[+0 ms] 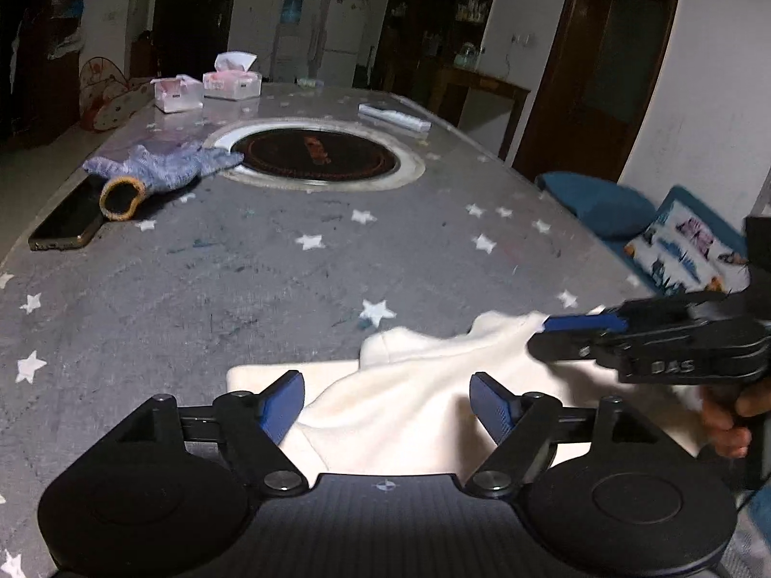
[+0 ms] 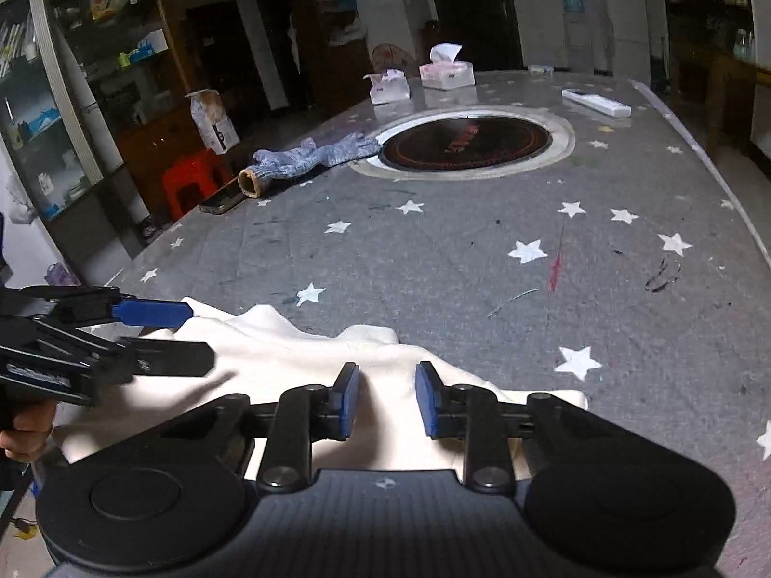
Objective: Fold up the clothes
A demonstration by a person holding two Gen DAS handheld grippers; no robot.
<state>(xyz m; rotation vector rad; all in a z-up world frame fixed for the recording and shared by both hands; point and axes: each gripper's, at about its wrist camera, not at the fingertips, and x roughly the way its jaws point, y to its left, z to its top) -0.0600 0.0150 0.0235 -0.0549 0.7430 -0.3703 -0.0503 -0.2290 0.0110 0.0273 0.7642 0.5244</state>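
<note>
A big table with a grey star-print cloth (image 2: 482, 260) fills both views. A round black cooktop (image 2: 465, 142) sits in the upper middle of the right wrist view. The white garment (image 1: 424, 400) lies bunched at the bottom of both views, on the near edge of the table.

The left gripper (image 1: 385, 407) has its blue fingers wide apart — the cloth lies between them, not pinched. The right gripper (image 2: 387, 400) has its fingers closer together with a fold of cloth between; I cannot tell if they squeeze it.

A blue knit glove (image 1: 164, 168) lies upper left, beside a dark phone (image 1: 67, 221). Two tissue boxes (image 1: 231, 82) stand farther back.
</note>
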